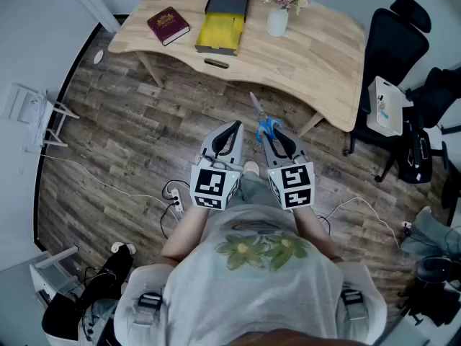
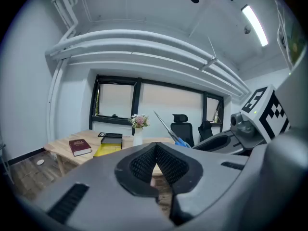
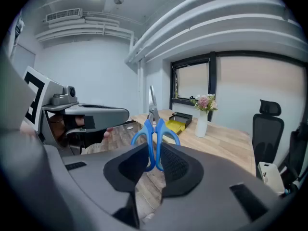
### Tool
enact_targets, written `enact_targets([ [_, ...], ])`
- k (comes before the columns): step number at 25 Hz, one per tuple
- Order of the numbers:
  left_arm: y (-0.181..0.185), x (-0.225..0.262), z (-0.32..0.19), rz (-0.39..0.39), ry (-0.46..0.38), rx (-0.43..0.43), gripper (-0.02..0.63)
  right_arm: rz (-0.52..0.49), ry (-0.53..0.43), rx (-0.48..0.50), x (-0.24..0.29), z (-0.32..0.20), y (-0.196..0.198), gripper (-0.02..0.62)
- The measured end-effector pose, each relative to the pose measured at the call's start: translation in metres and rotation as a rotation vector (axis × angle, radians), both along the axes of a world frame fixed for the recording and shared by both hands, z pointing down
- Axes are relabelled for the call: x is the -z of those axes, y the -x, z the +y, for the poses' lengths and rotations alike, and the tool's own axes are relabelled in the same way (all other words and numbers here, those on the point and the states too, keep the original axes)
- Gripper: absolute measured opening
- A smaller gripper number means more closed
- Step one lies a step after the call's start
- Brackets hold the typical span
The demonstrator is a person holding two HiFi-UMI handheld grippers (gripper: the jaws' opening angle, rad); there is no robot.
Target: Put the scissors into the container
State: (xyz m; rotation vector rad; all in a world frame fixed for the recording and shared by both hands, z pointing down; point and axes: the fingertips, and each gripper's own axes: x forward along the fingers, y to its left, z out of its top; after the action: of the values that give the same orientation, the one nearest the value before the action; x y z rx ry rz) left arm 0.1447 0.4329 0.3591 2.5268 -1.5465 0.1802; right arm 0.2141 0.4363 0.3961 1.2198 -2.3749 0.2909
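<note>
Blue-handled scissors (image 1: 262, 123) stand with their blades pointing toward the table, and my right gripper (image 1: 274, 141) is shut on the handles. In the right gripper view the handle loops (image 3: 154, 137) sit between the dark pads, with the blades rising above. My left gripper (image 1: 230, 137) hangs beside it at the same height, shut with nothing in it; its pads (image 2: 144, 165) meet in a V. The container (image 1: 219, 33), a yellow open box with a black one behind it, lies on the far left part of the wooden table (image 1: 317, 60), well ahead of both grippers.
A red book (image 1: 168, 24) lies left of the container and a white vase of flowers (image 1: 279, 7) stands to its right. A black office chair (image 1: 392, 45) is at the table's right end. A power strip and cables (image 1: 175, 199) lie on the wood floor.
</note>
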Motion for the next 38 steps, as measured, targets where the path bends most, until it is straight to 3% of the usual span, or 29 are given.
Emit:
enact_targets([
  [10, 0.002, 0.002, -0.036, -0.007, -0.014, 0.009, 0.007, 0.048, -0.08, 0.039, 0.009, -0.037, 0.007, 0.08],
  [21, -0.005, -0.003, -0.092, -0.018, -0.015, 0.059, 0.008, 0.024, -0.062, 0.109, 0.004, -0.096, 0.003, 0.08],
  [38, 0.003, -0.015, -0.133, -0.042, 0.033, 0.135, 0.008, -0.004, -0.012, 0.175, -0.01, -0.14, 0.014, 0.08],
])
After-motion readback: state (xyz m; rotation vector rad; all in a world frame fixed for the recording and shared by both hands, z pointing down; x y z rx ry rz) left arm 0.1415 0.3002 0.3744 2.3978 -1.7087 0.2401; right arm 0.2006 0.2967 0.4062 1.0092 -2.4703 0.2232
